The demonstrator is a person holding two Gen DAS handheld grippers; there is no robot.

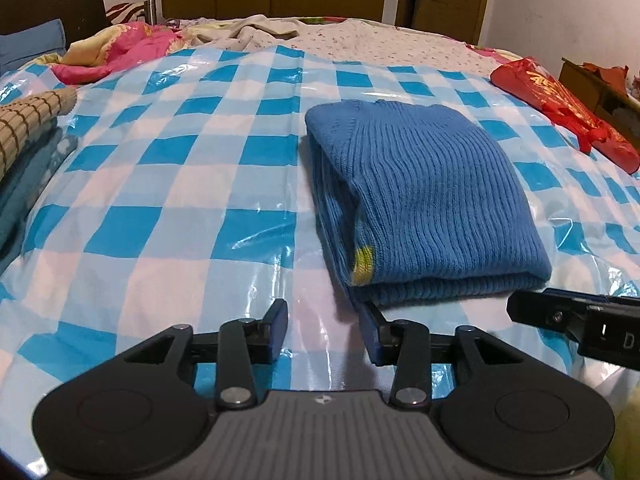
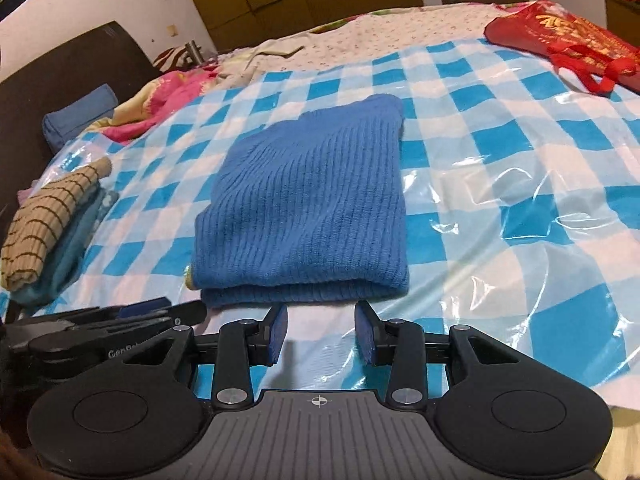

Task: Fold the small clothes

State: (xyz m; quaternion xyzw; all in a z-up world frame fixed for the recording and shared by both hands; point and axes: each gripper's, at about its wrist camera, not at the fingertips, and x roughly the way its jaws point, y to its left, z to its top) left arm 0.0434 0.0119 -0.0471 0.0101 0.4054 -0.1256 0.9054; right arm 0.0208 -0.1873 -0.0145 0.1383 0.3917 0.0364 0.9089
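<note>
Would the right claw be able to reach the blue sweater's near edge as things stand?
Probably yes: the right claw is open just short of the folded blue sweater, with only bare checked sheet between.

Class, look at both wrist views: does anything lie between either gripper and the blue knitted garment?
Nothing visible does. The folded blue knitted garment lies just beyond the open right gripper and the open left gripper, with only bare checkered plastic sheet between.

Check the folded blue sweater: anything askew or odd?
Mostly tidy. One oddity: a yellow-green patch pokes out between layers at the blue sweater's near left corner. Left gripper and right gripper are both open, holding nothing.
</note>
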